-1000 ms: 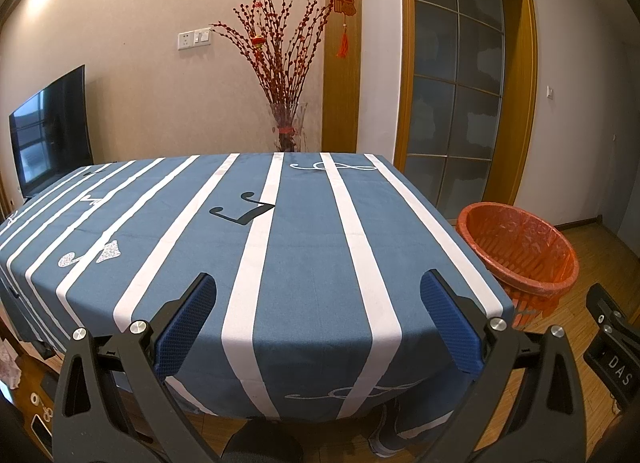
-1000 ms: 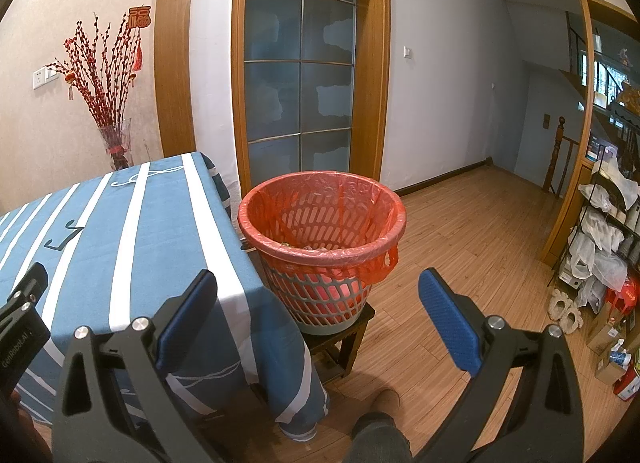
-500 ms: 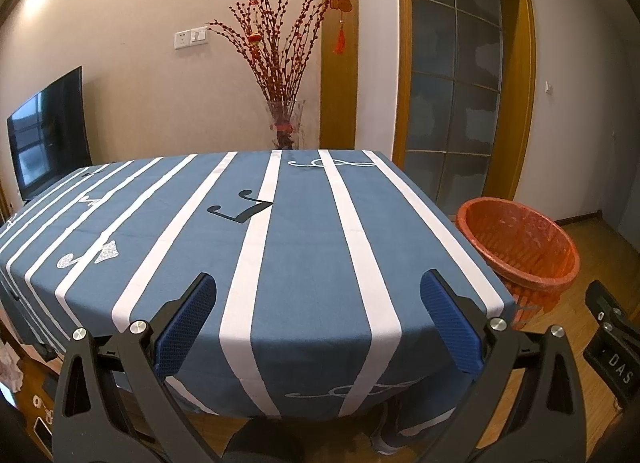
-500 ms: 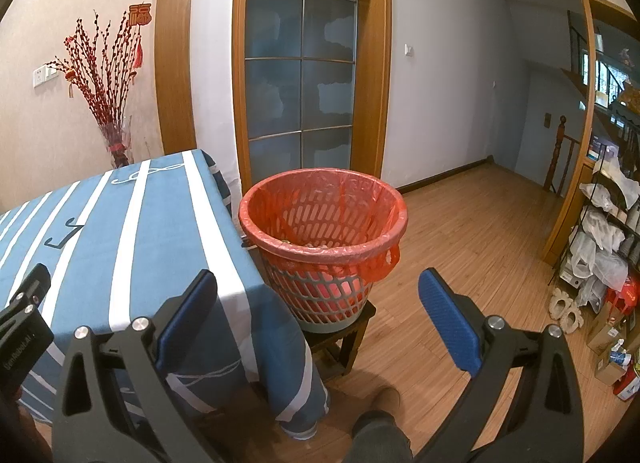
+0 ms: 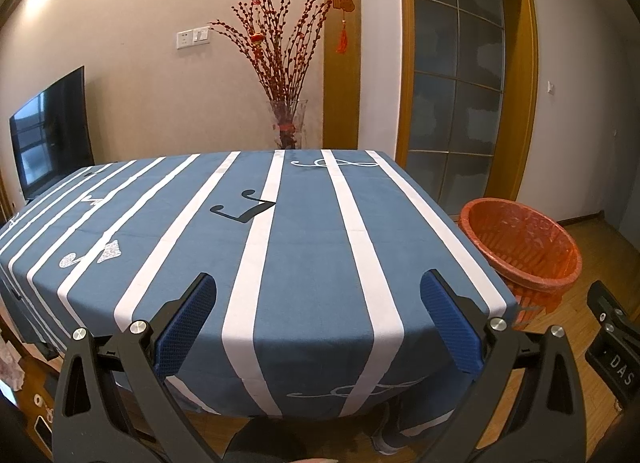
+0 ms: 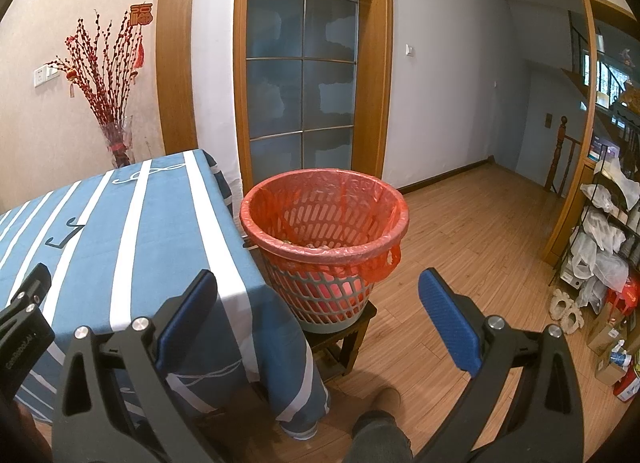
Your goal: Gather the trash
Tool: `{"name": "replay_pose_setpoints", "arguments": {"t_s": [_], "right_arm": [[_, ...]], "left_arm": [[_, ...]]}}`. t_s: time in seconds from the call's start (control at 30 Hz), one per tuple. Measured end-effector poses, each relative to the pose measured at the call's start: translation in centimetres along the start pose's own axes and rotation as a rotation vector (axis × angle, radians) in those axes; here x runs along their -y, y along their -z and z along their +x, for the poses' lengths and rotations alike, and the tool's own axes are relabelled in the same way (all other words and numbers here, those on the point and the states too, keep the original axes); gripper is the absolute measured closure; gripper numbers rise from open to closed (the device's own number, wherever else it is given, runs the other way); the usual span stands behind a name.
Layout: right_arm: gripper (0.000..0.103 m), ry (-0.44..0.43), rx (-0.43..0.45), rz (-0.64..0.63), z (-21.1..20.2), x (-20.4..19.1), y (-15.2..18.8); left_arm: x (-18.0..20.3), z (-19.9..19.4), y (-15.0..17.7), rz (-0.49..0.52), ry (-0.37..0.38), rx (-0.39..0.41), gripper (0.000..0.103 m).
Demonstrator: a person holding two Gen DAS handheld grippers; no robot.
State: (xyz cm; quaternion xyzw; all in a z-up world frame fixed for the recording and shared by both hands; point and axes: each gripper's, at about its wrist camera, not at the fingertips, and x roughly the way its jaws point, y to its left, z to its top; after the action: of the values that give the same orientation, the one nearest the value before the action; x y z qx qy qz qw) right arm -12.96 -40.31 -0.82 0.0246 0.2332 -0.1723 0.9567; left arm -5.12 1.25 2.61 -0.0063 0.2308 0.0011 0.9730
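On my left feed: left claw, spread wide, nothing between its blue pads, held above the near edge of the bench, which wears a blue cloth with white stripes and music-note prints. On my right feed: right claw, likewise spread wide and carrying nothing, aimed past the bench corner toward the trash basket. The basket is grey lattice lined with a red bag, its rim folded over; it stands on a small dark wooden stool just beside the bench's right end, on the wood floor. I make out some pale scraps at the bottom of the liner, too indistinct to name. Behind the bench: a glass vase of red branches, a wall television, a frosted glass door. Far right: a rack of bags.
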Motion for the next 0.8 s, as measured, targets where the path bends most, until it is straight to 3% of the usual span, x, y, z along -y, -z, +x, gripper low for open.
{"name": "replay_pose_setpoints", "arguments": {"t_s": [0.8], "right_arm": [[0.005, -0.002, -0.002, -0.001, 0.05, -0.15, 0.10]], "left_arm": [[-0.54, 0.22, -0.10, 0.002, 0.001, -0.007, 0.003]]}}
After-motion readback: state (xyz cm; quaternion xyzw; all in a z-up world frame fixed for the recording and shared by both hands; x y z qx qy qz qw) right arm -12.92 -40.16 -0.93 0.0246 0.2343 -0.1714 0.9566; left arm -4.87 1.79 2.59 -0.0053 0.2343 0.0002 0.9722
